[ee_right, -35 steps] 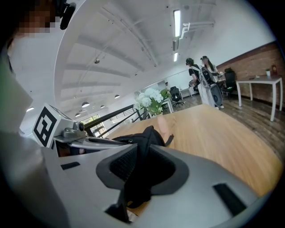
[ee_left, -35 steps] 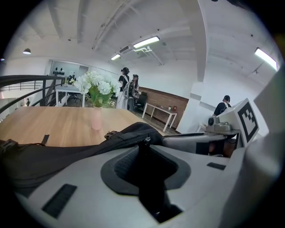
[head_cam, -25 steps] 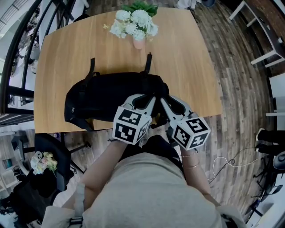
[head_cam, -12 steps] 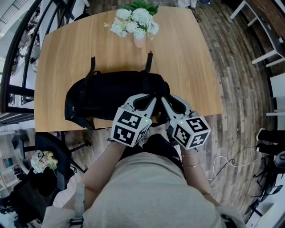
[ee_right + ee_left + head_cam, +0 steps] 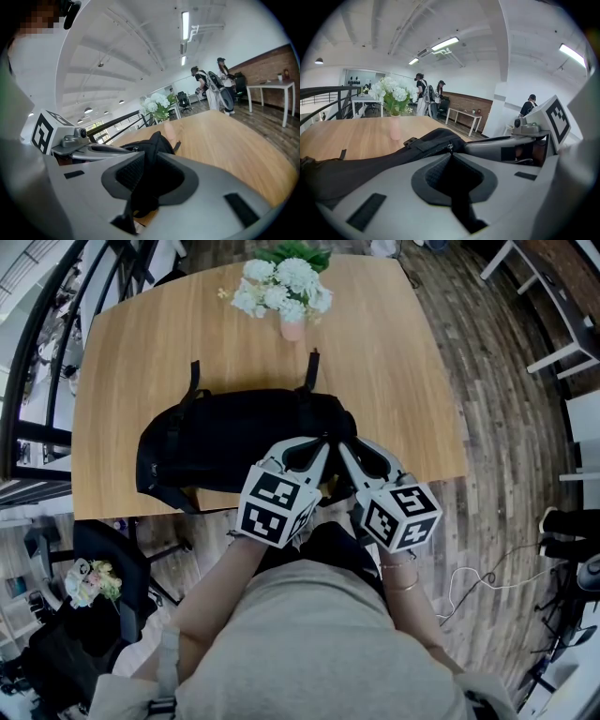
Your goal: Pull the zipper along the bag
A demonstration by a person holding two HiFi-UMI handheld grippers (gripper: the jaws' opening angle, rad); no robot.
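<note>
**Both grippers on the bag's right end, near edge of the tabletop**

Bag (image 5: 225,442): black, lying lengthwise along the near edge of the tabletop (image 5: 394,362). It runs from left of middle to about the middle. Two straps (image 5: 194,381) point toward the far edge.

Your left gripper (image 5: 322,448) is at the bag's right end. Its jaws have just been closing and now stand almost together. In the left gripper view (image 5: 451,151) the tips pinch the small metal zipper pull (image 5: 450,147), which sits on top of the bag. The zipper's teeth run off to the left from that point.

Your right gripper (image 5: 341,448) is just beside the left one, with the tips of the two nearly touching. Its jaws are held partway apart, clamped on a thick fold of the bag's black fabric. In the right gripper view (image 5: 151,153) that fold fills the gap between the pads and sticks up past the tips. You have the bag gripped at the same right end, on the side nearer the tabletop's right edge.

Elsewhere, a pink vase (image 5: 292,330) of white flowers (image 5: 281,287) stands at the middle of the far edge, well apart from the bag. A few people (image 5: 421,96) stand in the background beyond the tabletop.
</note>
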